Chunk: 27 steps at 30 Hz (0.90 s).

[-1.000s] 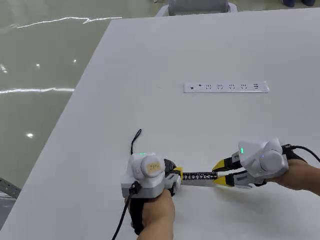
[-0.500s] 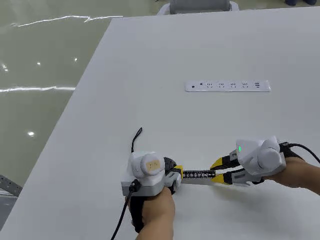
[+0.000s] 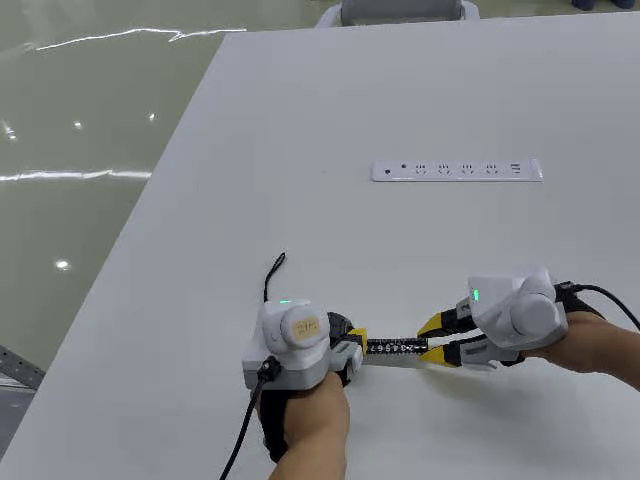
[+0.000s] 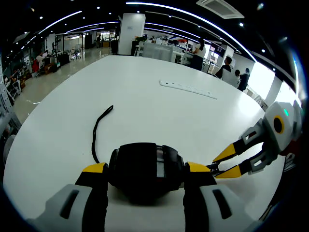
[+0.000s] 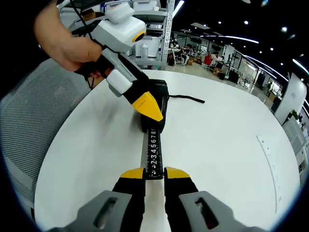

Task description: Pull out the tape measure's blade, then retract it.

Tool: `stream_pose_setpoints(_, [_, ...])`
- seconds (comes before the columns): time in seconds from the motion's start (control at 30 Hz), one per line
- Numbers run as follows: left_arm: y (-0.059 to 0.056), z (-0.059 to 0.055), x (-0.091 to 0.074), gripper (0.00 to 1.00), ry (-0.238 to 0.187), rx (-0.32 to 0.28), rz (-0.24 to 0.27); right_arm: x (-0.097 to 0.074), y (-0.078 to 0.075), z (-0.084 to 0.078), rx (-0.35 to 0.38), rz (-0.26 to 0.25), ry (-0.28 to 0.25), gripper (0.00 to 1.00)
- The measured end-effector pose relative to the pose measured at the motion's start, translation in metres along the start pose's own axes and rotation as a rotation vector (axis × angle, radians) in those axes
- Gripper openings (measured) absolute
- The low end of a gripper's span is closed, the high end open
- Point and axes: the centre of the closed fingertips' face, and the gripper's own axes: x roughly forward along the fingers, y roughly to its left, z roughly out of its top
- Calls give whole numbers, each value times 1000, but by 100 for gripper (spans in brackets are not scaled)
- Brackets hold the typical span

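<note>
- Left gripper view: tape measure [image 4: 146, 171], with a black, rounded case of matte finish and a ribbed panel across its top. It sits squarely between the jaws of the left gripper [image 4: 146, 168], and one yellow tip presses each flank, so the jaws are clamped on the case.
- Blade [image 5: 153, 152]: a narrow, flat strip with a row of numerals printed along its length. A short stretch is drawn out, and it runs straight from the mouth of the case to the jaws of the right gripper [image 5: 154, 173], low over the table.
- Right gripper: the jaws are drawn together on the free end of the blade, with one yellow tip on each edge of the strip.
- Strap [image 4: 99, 128]: a thin black cord that leaves the case on the side away from the right gripper's jaws. It lies in a loose curve on the table, beyond the left gripper's jaws.
- Grippers, general: white and grey moulded plastic bodies with wedge-shaped yellow tips. In the head view the two sets of jaws face each other tip to tip, with the blade spanning between them.
- Table [image 3: 400, 100]: white, smooth, with a flat matte top.
- Power strip [image 3: 457, 170]: white, long and slim, with a row of sockets. It lies flat, well beyond both sets of jaws.
</note>
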Motion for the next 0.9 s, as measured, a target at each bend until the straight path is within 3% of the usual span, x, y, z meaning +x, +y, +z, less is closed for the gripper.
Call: stream_pose_setpoints(0.9, [1,0,-1,60,2,-1,-5,6,1,5,-1,9,-2,14])
